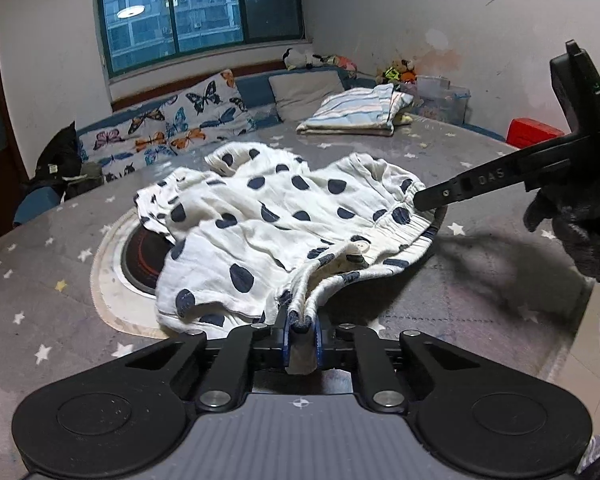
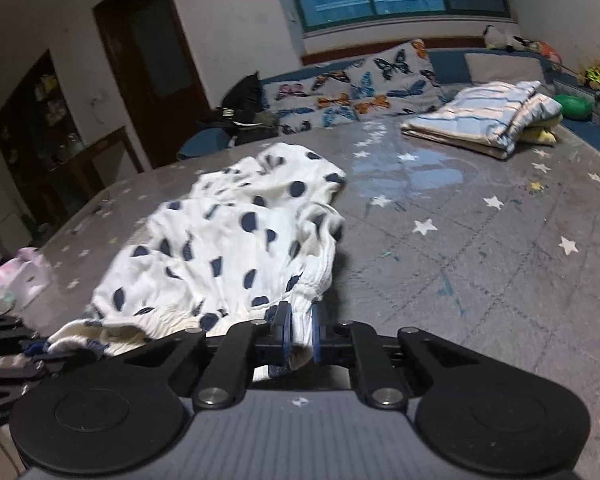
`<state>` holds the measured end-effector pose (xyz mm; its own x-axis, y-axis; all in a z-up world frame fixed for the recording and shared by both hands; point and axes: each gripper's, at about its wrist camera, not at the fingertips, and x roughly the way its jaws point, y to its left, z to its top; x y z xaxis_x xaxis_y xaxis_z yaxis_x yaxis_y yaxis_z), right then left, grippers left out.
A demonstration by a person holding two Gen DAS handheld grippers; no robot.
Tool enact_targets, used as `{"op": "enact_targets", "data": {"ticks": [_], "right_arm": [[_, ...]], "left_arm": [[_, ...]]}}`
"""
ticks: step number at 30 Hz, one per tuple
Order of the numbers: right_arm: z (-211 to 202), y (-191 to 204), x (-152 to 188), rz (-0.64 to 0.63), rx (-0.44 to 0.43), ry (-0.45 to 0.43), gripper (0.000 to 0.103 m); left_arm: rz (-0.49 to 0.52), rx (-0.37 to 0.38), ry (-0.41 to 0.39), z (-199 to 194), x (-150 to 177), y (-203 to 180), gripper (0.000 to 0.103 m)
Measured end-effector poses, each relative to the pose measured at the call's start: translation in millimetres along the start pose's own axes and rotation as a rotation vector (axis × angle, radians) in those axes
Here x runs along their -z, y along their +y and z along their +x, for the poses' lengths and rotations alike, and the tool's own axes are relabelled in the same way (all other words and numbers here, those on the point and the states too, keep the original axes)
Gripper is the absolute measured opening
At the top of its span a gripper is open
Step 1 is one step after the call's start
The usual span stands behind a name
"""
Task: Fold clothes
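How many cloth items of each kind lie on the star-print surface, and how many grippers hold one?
Polka-dot garment: 1, held at its waistband by both grippers
Folded striped bedding: 1 stack
Pale crumpled cloth: 1
Grippers holding cloth: 2, left gripper and right gripper, jaws closed on fabric
Total: 5

White garment (image 1: 284, 216) with navy dots on grey star-patterned cover (image 1: 480, 248).
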<state>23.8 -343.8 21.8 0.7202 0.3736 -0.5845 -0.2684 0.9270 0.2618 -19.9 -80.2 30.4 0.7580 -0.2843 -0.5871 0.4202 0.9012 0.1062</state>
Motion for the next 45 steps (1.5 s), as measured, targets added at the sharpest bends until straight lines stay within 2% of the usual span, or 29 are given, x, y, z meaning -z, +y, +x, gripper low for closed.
{"op": "enact_targets", "data": {"ticks": [11,18,23,25,29,31,36,45], "right_arm": [[-68,32,15,-0.109,-0.107,0.015,0.008],[-82,48,37,-0.179,-0.155,0.115,0.009],[-80,45,38,-0.186,-0.149,0.157,0.017],[-83,43,33,-0.198,-0.139,0.148,0.017],[-86,36,20,-0.212,-0.114,0.131,0.019],[-84,34,15,-0.217,-0.092,0.115,0.019],[-64,23,-4,-0.209,-0.051,0.095,0.022],[-5,6,-49,-0.186,-0.009,0.081,0.022]], "left_arm": [[0.031,0.034,-0.026,-57,11,1,0.012],[0.059,0.075,0.012,-75,24,-2,0.012],[0.068,0.090,0.030,-77,29,0,0.022],[0.070,0.098,0.018,-80,26,2,0.032],[0.044,0.107,-0.014,-87,19,10,0.041],[0.017,0.112,-0.033,-89,15,18,0.041],[-0.048,0.066,-0.044,-77,2,36,0.041],[-0.188,-0.067,-0.010,-17,-31,78,0.041]]}}
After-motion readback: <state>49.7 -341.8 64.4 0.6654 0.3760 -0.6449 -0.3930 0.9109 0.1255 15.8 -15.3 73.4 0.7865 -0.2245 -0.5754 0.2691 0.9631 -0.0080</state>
